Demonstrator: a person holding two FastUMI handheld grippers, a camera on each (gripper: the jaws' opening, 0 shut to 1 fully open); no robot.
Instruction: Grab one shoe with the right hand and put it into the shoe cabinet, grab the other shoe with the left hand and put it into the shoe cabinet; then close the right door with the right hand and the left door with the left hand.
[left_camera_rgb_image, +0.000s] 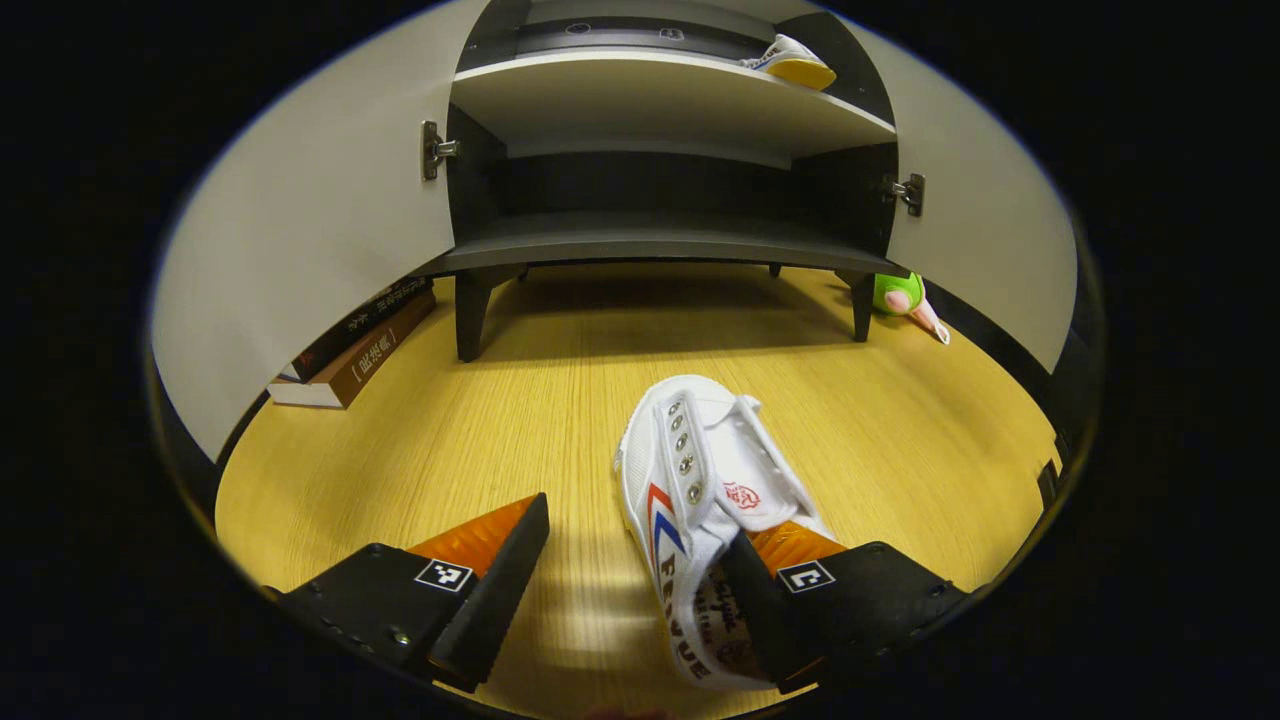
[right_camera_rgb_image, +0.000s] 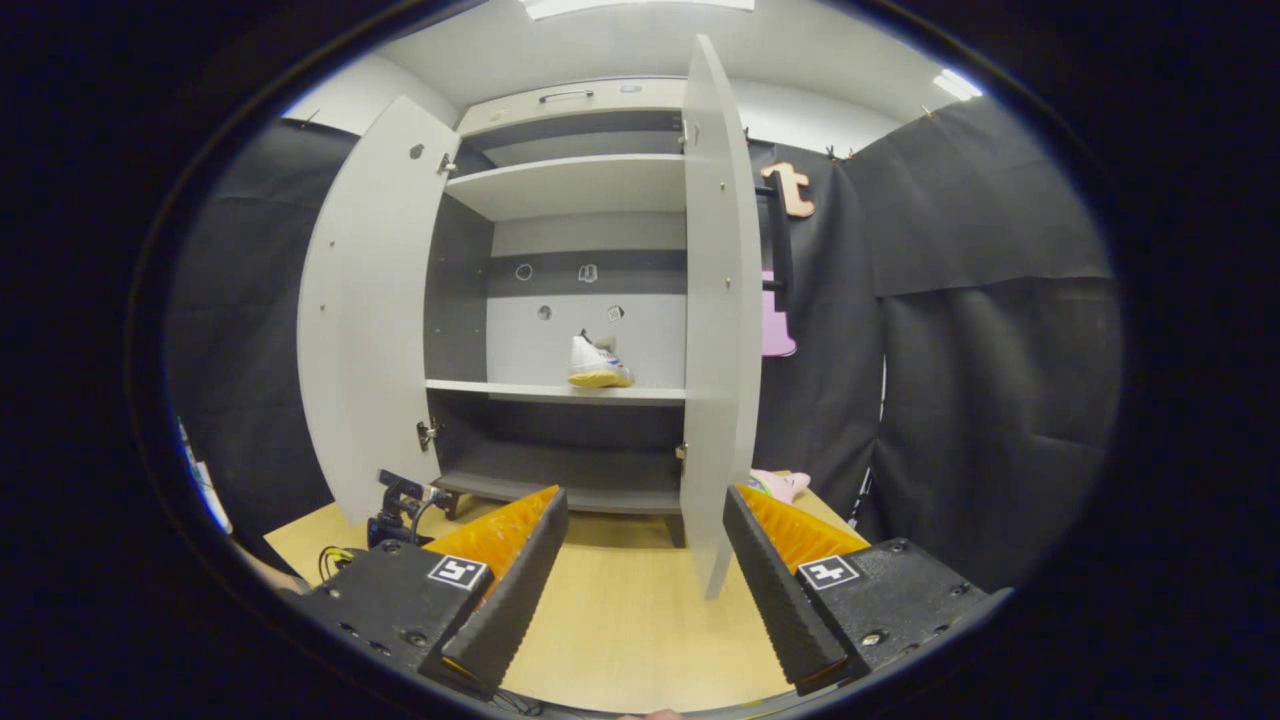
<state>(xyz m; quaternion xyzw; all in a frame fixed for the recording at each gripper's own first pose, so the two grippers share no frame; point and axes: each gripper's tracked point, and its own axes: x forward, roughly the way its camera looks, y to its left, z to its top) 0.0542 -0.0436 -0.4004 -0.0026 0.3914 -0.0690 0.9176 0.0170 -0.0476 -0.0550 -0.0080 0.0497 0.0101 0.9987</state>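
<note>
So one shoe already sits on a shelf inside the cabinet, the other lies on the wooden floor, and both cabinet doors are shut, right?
Not quite: both doors stand open, as the right gripper view shows. The rest holds: one shoe sits on a shelf, the other shoe lies on the floor.

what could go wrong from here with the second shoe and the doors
The left gripper is open with one finger inside the shoe on the floor and the other well off to the side, so closing may catch only a thin side wall and the shoe could sag or slip. The right gripper hangs open close to the right door, whose edge it might bump.
</note>
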